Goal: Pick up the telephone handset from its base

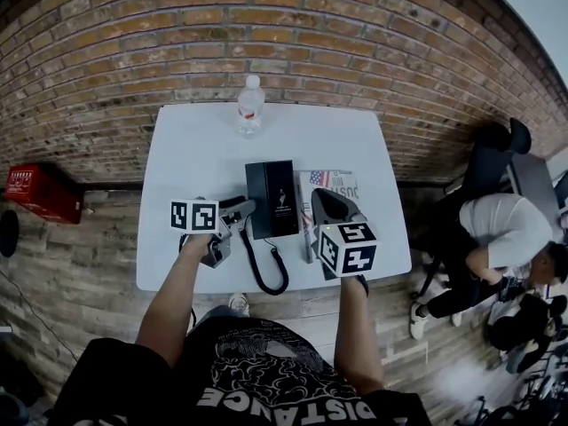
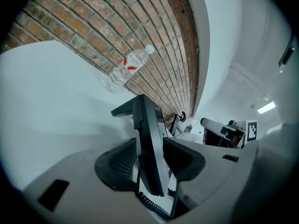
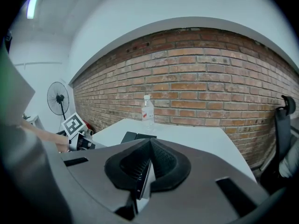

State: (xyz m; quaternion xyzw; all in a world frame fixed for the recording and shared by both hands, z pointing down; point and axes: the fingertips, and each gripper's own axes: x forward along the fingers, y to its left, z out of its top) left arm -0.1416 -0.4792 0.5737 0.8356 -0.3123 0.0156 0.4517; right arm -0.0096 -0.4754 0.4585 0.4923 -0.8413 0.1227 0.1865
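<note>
- The black plastic telephone handset point(image 2: 150, 139) is clamped between the dark ribbed pads of the left gripper point(image 2: 153, 161). It is held at the left edge of the black rectangular telephone base point(image 1: 273, 198).
- As the grip is made, the lifting step is judged to be in hand. Next, the handset should be raised up and away from the base with a firm grip.
- The black coiled cord point(image 1: 266, 272) lies in a loop toward the near table edge, so a long pull could drag the base.
- The right gripper point(image 3: 145, 164) is closed on a thin flat sheet point(image 3: 141, 178). This is possibly the printed booklet point(image 1: 330, 181) right of the base, but the view is too poor to be sure.
- Open room is seen on the white square table point(image 1: 191, 149) to the left. The clear plastic water bottle point(image 1: 250, 105) stands well apart at the far edge.
</note>
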